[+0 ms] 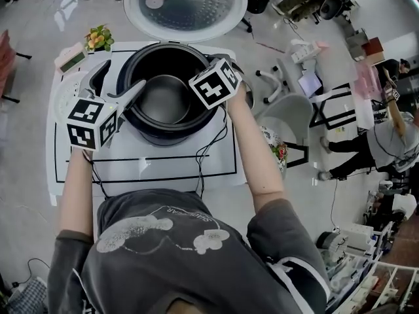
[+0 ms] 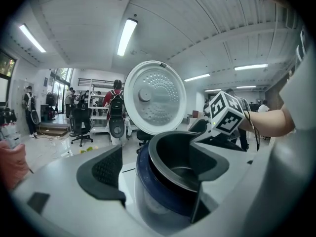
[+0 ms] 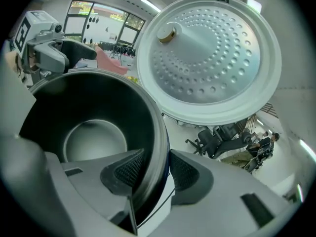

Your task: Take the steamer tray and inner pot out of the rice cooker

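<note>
The rice cooker (image 1: 171, 131) stands open on the white table, its lid (image 1: 185, 5) tipped up at the back. The black inner pot (image 1: 163, 100) sits inside it, empty. My right gripper (image 3: 157, 169) is at the pot's right rim (image 3: 159, 132), one pad inside the wall, one outside, both against it. My left gripper (image 2: 155, 167) is at the left rim with jaws wide, one finger (image 2: 210, 162) inside the pot (image 2: 182, 174), the other (image 2: 103, 169) outside and clear of it. A pale round plastic piece (image 1: 65, 97) lies left of the cooker; what it is I cannot tell.
A small flower pot (image 1: 99, 38) and a small device (image 1: 71, 57) sit at the table's back left. Black cables (image 1: 203, 162) run across the table (image 1: 216, 169) in front of the cooker. A grey chair (image 1: 291, 120) and a person (image 1: 386, 136) are on the right.
</note>
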